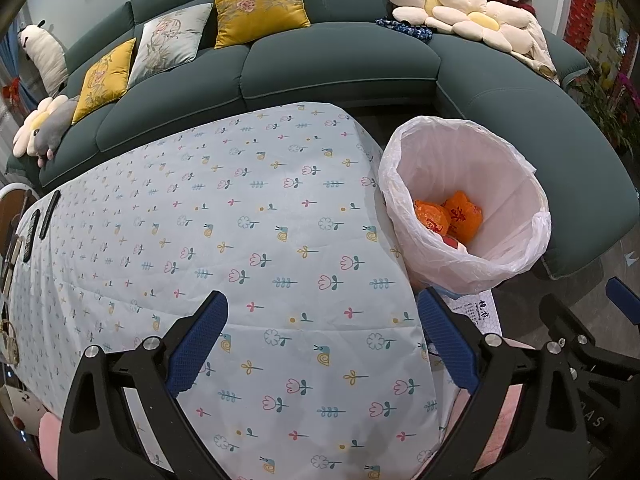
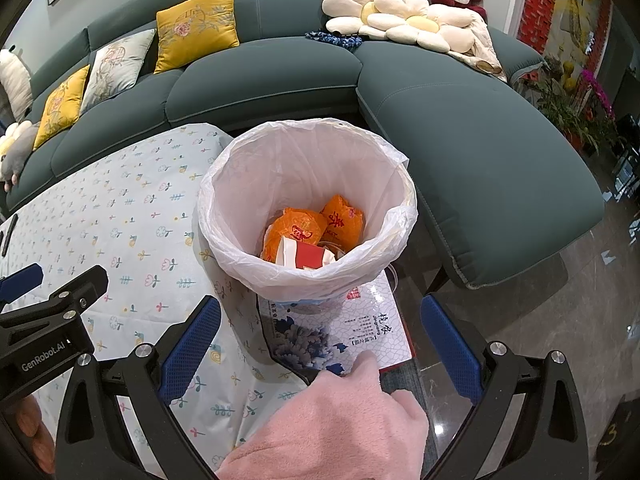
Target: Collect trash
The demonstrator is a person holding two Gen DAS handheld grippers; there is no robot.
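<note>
A bin lined with a white plastic bag (image 2: 224, 204) stands beside the table's right end; it also shows in the left wrist view (image 1: 516, 184). Inside lie orange wrappers (image 2: 296, 228) and a red and white carton (image 2: 308, 258); the orange wrappers also show in the left wrist view (image 1: 448, 216). My left gripper (image 1: 322, 312) is open and empty over the flowered tablecloth (image 1: 240, 220). My right gripper (image 2: 320, 320) is open and empty, just short of the bin's near rim. No loose trash shows on the cloth.
A blue and white printed box (image 2: 360, 332) lies under the bin. A pink sleeve (image 2: 332, 424) fills the lower middle of the right view. A green sofa (image 1: 340, 64) with cushions wraps behind and to the right. Dark remotes (image 1: 48, 212) lie at the table's left end.
</note>
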